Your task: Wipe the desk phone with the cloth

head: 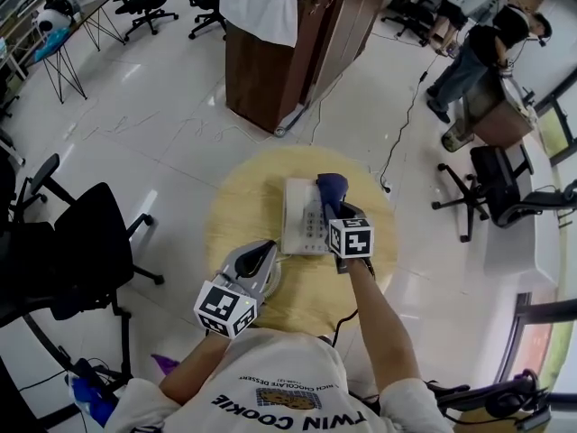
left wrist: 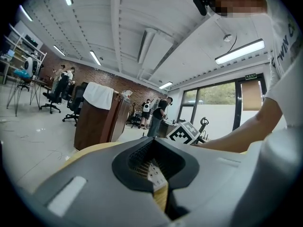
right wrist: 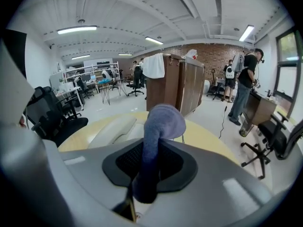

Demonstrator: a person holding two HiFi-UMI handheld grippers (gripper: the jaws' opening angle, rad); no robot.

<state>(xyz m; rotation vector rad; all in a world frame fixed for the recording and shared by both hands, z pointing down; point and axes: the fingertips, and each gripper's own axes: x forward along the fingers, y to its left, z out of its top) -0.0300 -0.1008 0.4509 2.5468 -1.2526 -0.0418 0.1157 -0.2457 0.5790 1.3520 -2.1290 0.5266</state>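
A white desk phone (head: 302,215) lies on the round pale-wood table (head: 243,197). My right gripper (head: 338,207) hangs over the phone's right side, shut on a blue-purple cloth (head: 331,188) that bunches out past its tips. In the right gripper view the cloth (right wrist: 161,122) stands up between the jaws of the right gripper (right wrist: 147,150), with the phone's handset (right wrist: 111,131) to the left behind it. My left gripper (head: 257,262) is at the table's near left edge, shut and holding nothing. In the left gripper view, the phone's keypad (left wrist: 155,174) shows through the left gripper (left wrist: 152,150).
A brown cabinet (head: 279,43) draped with a white towel (head: 260,7) stands beyond the table. Black office chairs sit at the left (head: 81,242) and right (head: 496,179). A cable (head: 406,115) trails across the floor. A person (head: 478,43) stands at the far right.
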